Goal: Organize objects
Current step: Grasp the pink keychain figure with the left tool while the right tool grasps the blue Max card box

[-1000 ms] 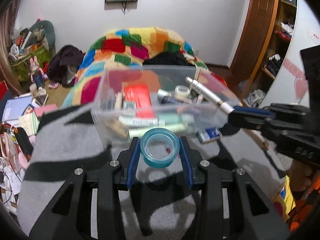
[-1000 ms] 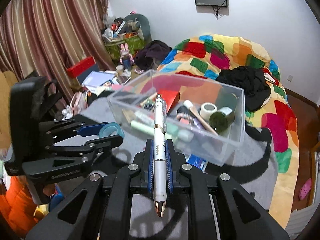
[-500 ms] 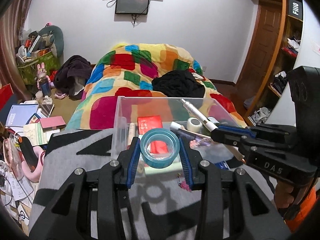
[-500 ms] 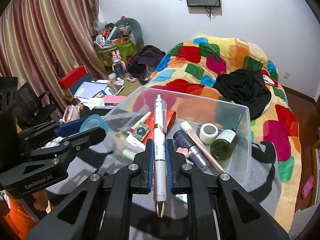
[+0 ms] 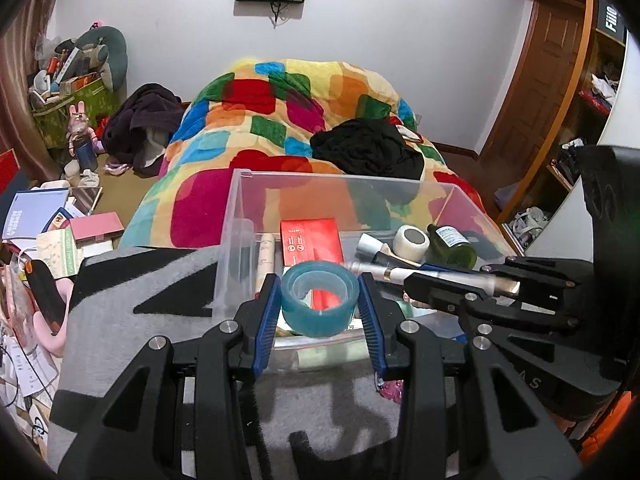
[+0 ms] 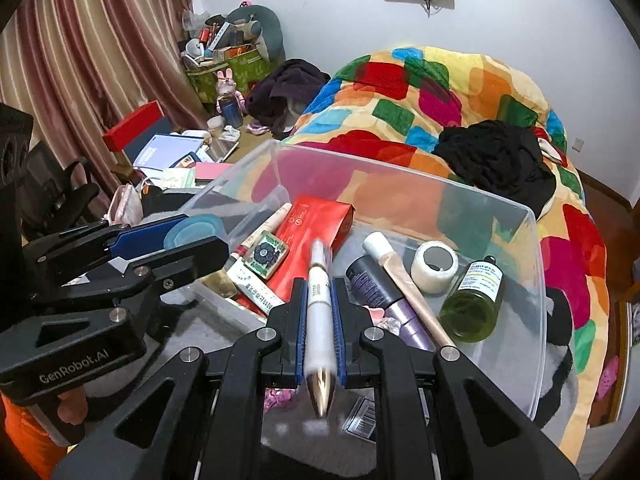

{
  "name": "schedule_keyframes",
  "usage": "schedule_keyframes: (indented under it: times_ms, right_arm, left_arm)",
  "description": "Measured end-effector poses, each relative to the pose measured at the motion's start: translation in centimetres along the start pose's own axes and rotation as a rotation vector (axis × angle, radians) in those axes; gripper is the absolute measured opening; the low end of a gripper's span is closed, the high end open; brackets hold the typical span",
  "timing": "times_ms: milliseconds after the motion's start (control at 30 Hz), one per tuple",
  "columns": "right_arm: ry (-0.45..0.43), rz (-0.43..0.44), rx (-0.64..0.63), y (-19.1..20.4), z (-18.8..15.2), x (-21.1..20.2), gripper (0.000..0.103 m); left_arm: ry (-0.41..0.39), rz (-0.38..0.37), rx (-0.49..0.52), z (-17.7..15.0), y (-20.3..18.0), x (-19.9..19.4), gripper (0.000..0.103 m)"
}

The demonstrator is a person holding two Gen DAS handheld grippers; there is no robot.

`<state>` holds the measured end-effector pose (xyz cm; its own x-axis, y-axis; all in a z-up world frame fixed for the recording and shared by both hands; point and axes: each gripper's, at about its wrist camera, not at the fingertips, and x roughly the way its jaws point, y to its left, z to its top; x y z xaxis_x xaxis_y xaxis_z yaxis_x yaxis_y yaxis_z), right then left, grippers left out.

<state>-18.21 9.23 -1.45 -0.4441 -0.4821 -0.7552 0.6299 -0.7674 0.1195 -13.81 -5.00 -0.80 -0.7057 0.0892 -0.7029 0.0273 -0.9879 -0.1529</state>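
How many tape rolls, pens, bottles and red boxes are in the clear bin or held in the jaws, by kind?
Tape rolls: 2, teal roll in left gripper, white roll in the bin
Pens: 1, white pen in right gripper
Bottles: 1, green bottle
Red boxes: 1, red box
Total: 5

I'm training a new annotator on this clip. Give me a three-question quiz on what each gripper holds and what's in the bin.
1. True or false: the left gripper is shut on a tape roll.
2. Which does the right gripper hold? A) green bottle B) pen C) red box
3. Fill in: the green bottle lies inside the clear ____.

Key
1. True.
2. B, the pen; the red box lies in the bin.
3. bin.
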Motion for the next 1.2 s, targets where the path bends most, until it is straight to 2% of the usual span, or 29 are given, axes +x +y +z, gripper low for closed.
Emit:
schedule_keyframes:
  times_ms: [167,367,467,600,700,933,1033,1100,1200]
  right_arm:
    - [0.007,-0.015,-0.004,-0.2,0.0,-0.3,0.01]
    - [-0.026,-0.003,-0.004,-0.7,-0.1,-2.7,0.014]
    - [-0.064,-0.005,-0.002,-1.1,-0.5,-4.7,0.021]
    - [-0.089,-0.02,0.018,-1.8,-1.4,-6.6,0.035]
    - [-0.087,-0.041,0.036,-2.5,-2.5,-7.5,0.039]
    - [-0.028,-0.073,0.086,-3.9,-5.5,-7.0,0.048]
    - [0.016,-0.089,0.102,-4.3,-6.7,-5.8,0.049]
    - [0.043,-0.131,0.097,-4.3,-7.3,-4.7,0.049]
    - [0.084,-0.112,0.085,-3.8,-7.8,-3.4,0.049]
  left_arm:
    - [0.031,-0.017,-0.002,0.0,-0.1,0.5,0.039]
    - [0.006,-0.03,-0.006,0.0,-0.2,-1.2,0.045]
    - [-0.023,-0.024,0.008,0.0,-0.7,-2.7,0.052]
    - [-0.044,-0.022,0.029,-0.5,-1.3,-4.0,0.062]
    - [-0.041,-0.022,0.046,-1.2,-1.7,-4.6,0.066]
    - [0.037,-0.029,0.097,-3.6,-3.0,-3.3,0.067]
    - [0.1,-0.034,0.11,-4.6,-3.5,-1.4,0.067]
    - [0.139,-0.043,0.118,-5.2,-3.9,-0.3,0.067]
    - [0.178,-0.04,0.131,-5.8,-4.3,0.9,0.067]
